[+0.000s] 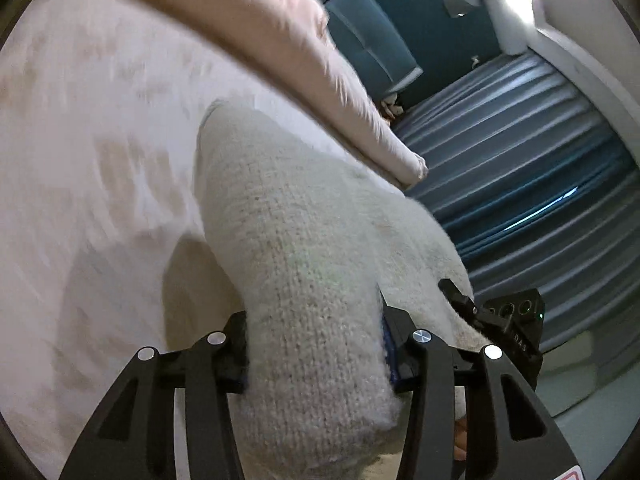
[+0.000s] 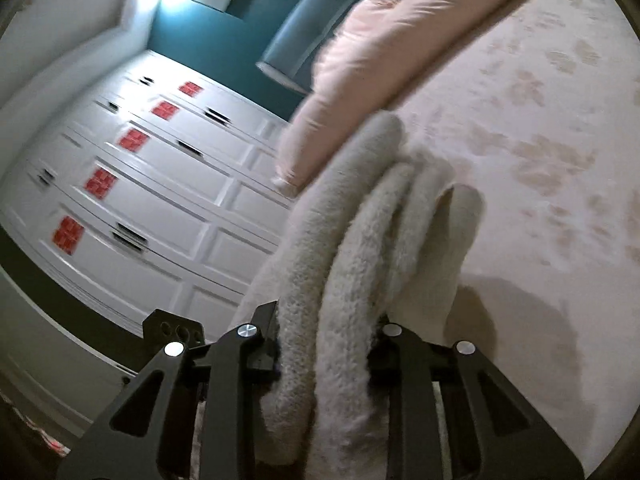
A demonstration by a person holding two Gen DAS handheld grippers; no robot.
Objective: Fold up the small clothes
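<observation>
A cream knitted garment point(image 1: 296, 220) is lifted off the bed and fills the middle of the left wrist view. My left gripper point(image 1: 316, 344) is shut on a thick bunch of it, the knit packed between both pads. In the right wrist view the same fluffy cream garment point(image 2: 360, 220) hangs in several rolled folds. My right gripper point(image 2: 326, 348) is shut on those folds. Both grips sit close together at one side of the garment, and its far end droops toward the bedsheet point(image 2: 540, 120).
The bed has a pale floral sheet point(image 1: 80, 120) and a pink pillow point(image 1: 260, 20) at its head, seen also as a pink pillow point(image 2: 380, 40). Beyond are a teal headboard point(image 1: 368, 32), a blue-grey curtain point(image 1: 520, 140) and a white wardrobe point(image 2: 160, 180).
</observation>
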